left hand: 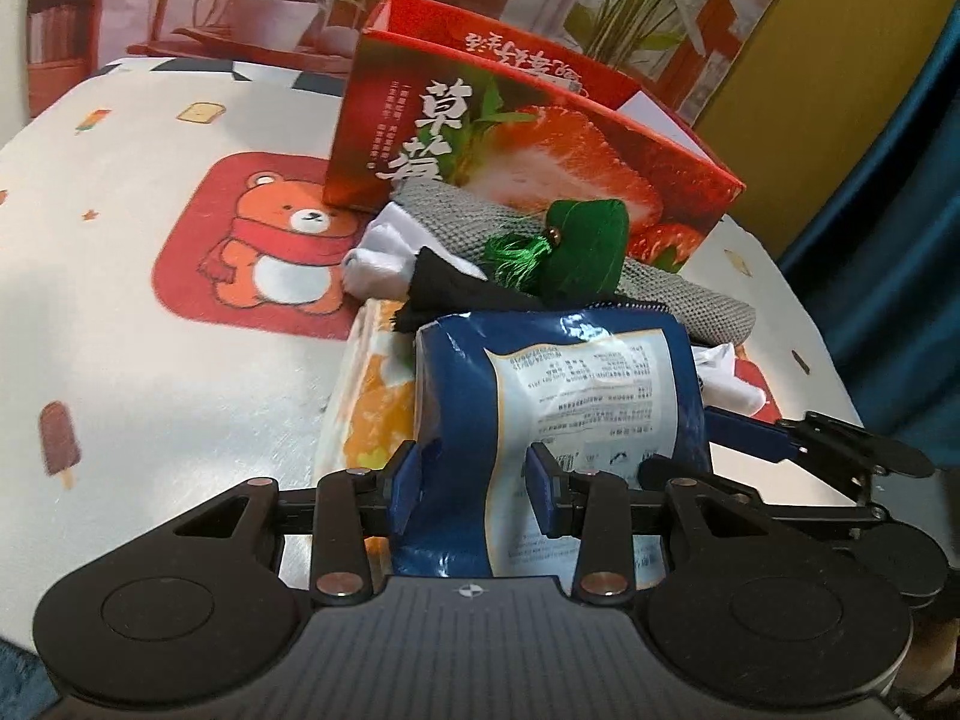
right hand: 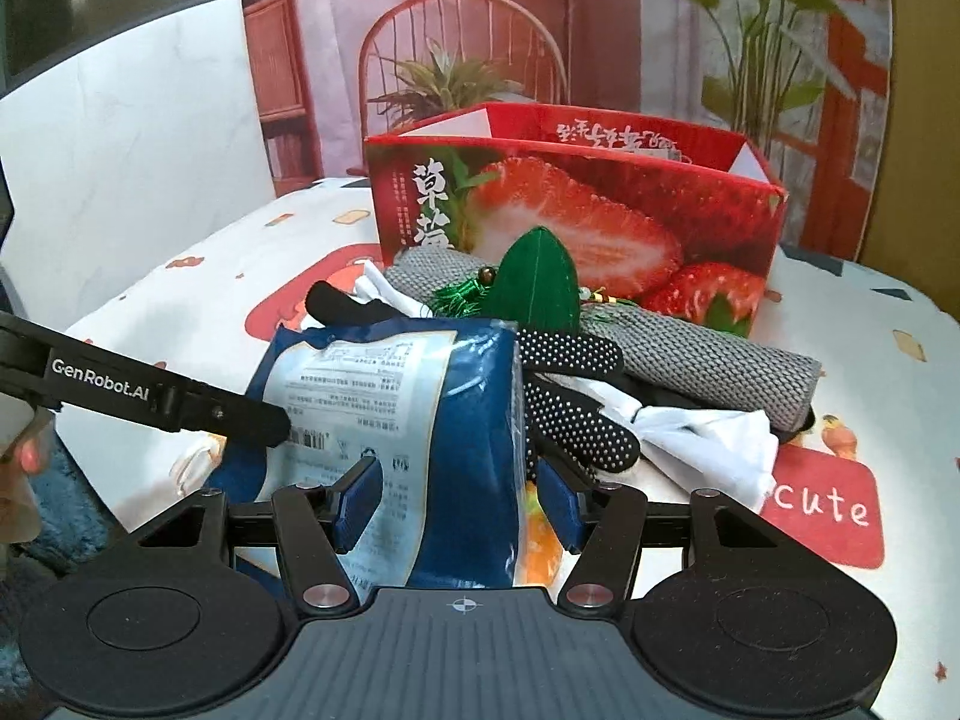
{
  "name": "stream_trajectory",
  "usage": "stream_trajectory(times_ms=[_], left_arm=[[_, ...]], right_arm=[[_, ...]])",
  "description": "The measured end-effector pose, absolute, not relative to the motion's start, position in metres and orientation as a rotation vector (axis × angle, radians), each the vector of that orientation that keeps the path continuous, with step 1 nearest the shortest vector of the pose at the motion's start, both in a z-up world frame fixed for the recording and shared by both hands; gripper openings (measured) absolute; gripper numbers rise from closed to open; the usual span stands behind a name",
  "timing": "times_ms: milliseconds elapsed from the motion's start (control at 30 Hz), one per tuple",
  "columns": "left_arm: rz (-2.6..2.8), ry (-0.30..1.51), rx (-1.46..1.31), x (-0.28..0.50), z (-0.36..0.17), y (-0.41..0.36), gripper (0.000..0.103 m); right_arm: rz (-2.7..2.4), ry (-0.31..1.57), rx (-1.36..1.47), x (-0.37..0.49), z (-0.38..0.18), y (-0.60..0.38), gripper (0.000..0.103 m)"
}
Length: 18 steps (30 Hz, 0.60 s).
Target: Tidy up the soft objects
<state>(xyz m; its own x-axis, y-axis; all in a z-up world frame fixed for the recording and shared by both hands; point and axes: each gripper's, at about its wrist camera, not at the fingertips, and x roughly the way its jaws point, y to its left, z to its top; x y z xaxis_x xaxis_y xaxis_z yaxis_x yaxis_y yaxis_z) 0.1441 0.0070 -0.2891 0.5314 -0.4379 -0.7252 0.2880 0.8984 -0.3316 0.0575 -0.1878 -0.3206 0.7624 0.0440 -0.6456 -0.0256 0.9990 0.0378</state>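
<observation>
**Both grippers clamp one blue bag**

The bag (left hand: 558, 420) is a glossy blue pouch with a pale printed label panel and a crimped top seam; its film is creased and dented where the pads press in. It stands at the near edge of the pile on the cloth (left hand: 150, 360), in front of the strawberry box (left hand: 540, 144).

The left gripper (left hand: 474, 495) pinches the bag's left side — both blue pads bite into the film. The right gripper (right hand: 456, 501) grips its right side the same way, with jaws set somewhat wider.

Behind the bag, counted:
- one green pouch (right hand: 534, 288) with a tassel, lying on top of the pile
- one grey knit roll (right hand: 690, 354), just in front of the box
- one dotted black glove (right hand: 570, 408) — whether a second lies under it I cannot tell
- one white cloth (right hand: 702, 438), crumpled beside the glove
- one orange-printed pack (left hand: 372, 402) under the bag

One box, open at the top.
</observation>
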Motion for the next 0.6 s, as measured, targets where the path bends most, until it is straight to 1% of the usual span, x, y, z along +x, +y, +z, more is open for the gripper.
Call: stream_trajectory(times_ms=[200,233,333,400,500,533,600], left_arm=[[-0.482,0.908,-0.190,0.150,-0.293,0.006,0.042],[-0.490,0.908,-0.187,0.151,-0.293,0.005,0.044],[-0.525,0.908,-0.181,0.155,-0.296,0.001,0.054],[-0.544,0.899,-0.175,0.155,-0.298,-0.002,0.056],[-0.549,0.888,-0.135,0.154,-0.299,-0.008,0.056],[-0.546,0.886,-0.115,0.154,-0.299,-0.010,0.051],[-0.548,0.880,-0.099,0.152,-0.297,-0.011,0.046]], right_arm=[[0.088,0.723,0.005,0.073,-0.325,-0.192,0.054],[0.091,0.723,-0.006,0.074,-0.326,-0.192,0.053],[0.078,0.712,-0.022,0.072,-0.329,-0.191,0.053],[0.076,0.714,-0.023,0.069,-0.331,-0.192,0.052],[0.082,0.722,-0.012,0.065,-0.332,-0.196,0.048],[0.087,0.725,-0.011,0.065,-0.332,-0.197,0.042],[0.087,0.716,-0.014,0.063,-0.330,-0.197,0.037]])
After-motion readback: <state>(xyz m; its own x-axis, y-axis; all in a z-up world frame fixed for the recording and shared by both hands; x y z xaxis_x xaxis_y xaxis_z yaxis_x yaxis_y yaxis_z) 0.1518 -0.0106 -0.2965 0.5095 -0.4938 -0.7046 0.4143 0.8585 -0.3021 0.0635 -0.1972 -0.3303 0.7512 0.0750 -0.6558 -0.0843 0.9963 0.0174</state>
